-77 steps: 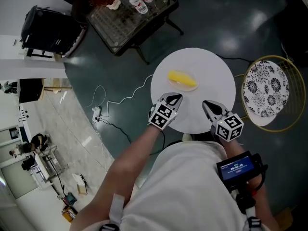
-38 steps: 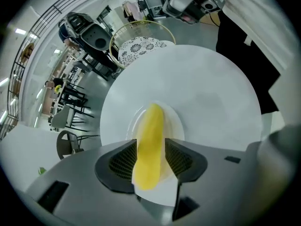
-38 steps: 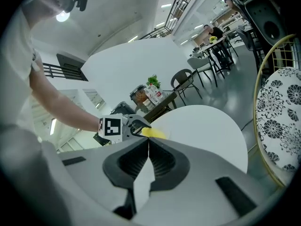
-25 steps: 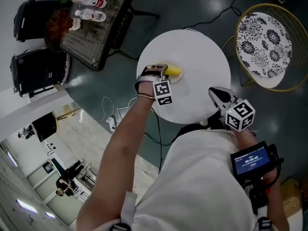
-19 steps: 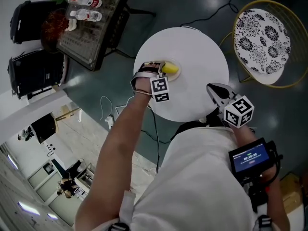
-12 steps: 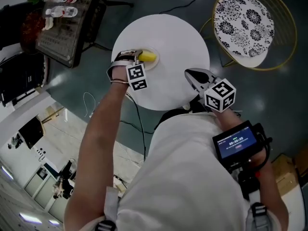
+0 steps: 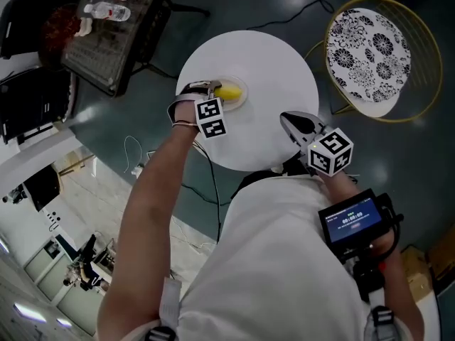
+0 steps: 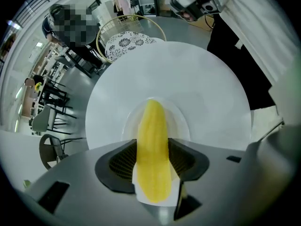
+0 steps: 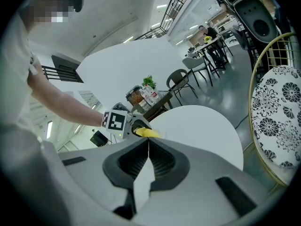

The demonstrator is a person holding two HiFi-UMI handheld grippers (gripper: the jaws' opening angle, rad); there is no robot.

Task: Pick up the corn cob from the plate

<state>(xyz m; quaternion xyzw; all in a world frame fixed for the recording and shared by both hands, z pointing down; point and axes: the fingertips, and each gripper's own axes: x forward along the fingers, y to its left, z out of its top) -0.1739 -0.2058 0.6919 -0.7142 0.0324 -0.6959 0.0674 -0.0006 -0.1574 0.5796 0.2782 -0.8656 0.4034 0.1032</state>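
Observation:
A yellow corn cob [image 8: 153,145] lies on a small white plate [image 8: 181,124] at the left side of a round white table [image 7: 277,62]. My left gripper [image 8: 151,160] points straight down over it and straddles the cob's near end. Its jaws are opening; the cob fills the gap between the ribbed pads [image 8: 123,161] and still rests on the plate. In the head view the left gripper [image 7: 213,89] hides part of the corn cob [image 7: 229,91]. My right gripper [image 7: 288,121] hovers at the table's near edge, shut and empty, its jaws meeting in the right gripper view [image 9: 148,142].
A gold wire chair with a black-and-white patterned cushion [image 7: 373,45] stands right of the table. A dark low table with bottles [image 7: 106,20] is at the upper left. Cables [image 7: 142,162] run across the floor on the left. A screen [image 7: 348,222] is strapped by my right wrist.
The head camera has shifted, so the table sits differently in view. My left gripper stays down over the corn on the plate; the right gripper keeps its place at the table's near edge.

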